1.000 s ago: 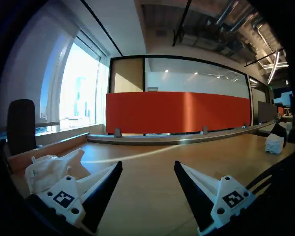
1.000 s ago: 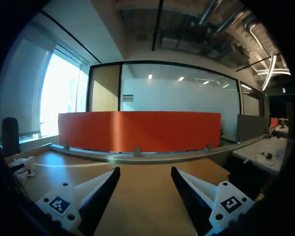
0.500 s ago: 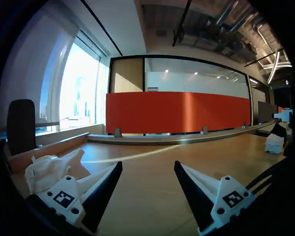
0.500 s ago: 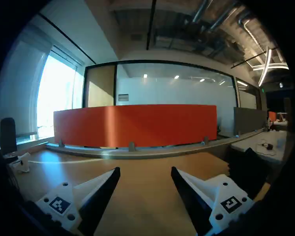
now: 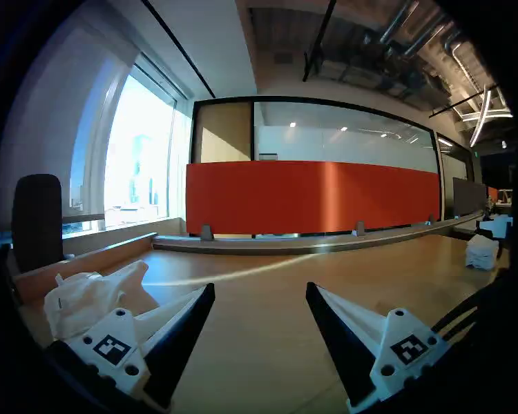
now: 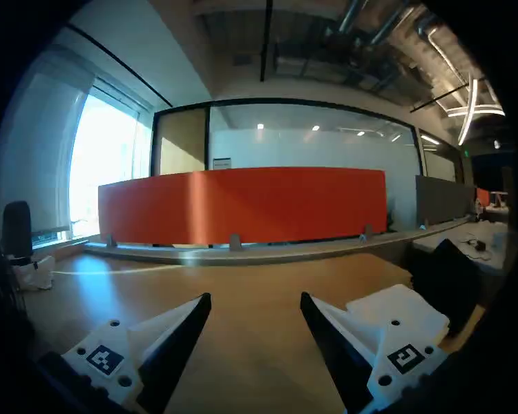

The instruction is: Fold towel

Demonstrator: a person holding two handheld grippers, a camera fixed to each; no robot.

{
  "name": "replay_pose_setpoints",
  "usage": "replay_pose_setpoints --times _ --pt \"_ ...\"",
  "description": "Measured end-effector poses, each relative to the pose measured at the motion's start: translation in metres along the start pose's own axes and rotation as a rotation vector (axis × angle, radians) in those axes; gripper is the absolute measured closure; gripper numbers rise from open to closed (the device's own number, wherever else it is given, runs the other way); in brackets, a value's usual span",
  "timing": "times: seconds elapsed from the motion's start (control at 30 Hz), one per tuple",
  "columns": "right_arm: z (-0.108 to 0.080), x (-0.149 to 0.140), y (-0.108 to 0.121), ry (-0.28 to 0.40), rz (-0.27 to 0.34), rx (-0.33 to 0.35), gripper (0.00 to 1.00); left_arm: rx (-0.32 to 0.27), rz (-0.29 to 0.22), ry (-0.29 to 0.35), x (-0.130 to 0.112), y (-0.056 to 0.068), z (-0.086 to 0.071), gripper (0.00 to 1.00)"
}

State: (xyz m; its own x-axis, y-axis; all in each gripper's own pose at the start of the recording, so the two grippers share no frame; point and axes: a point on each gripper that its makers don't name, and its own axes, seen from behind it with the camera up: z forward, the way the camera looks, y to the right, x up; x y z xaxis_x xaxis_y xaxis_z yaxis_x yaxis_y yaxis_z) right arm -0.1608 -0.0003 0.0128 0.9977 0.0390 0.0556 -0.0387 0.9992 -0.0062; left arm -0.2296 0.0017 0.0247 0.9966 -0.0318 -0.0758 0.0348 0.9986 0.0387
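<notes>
A crumpled white towel (image 5: 79, 298) lies at the near left of the wooden table (image 5: 259, 331), just outside the left gripper (image 5: 260, 286), whose jaws stand wide apart over bare wood. The right gripper (image 6: 255, 296) is likewise spread and holds nothing. A flat white piece (image 6: 405, 307) lies just right of it.

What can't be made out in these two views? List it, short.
- Left gripper view: crumpled white towel, lower part hidden behind a finger of the left gripper.
- Left gripper view: white bundle at the right rim, too small to identify.
- Right gripper view: flat white item, near side covered by the right gripper; full shape unclear.
</notes>
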Motion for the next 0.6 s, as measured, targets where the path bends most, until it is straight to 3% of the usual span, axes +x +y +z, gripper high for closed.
replay_pose_setpoints --times 0.6 --pt "-0.003 -0.016 0.005 0.031 -0.005 0.012 0.0 0.0 0.0 0.0 0.0 0.0 0.0 0.02"
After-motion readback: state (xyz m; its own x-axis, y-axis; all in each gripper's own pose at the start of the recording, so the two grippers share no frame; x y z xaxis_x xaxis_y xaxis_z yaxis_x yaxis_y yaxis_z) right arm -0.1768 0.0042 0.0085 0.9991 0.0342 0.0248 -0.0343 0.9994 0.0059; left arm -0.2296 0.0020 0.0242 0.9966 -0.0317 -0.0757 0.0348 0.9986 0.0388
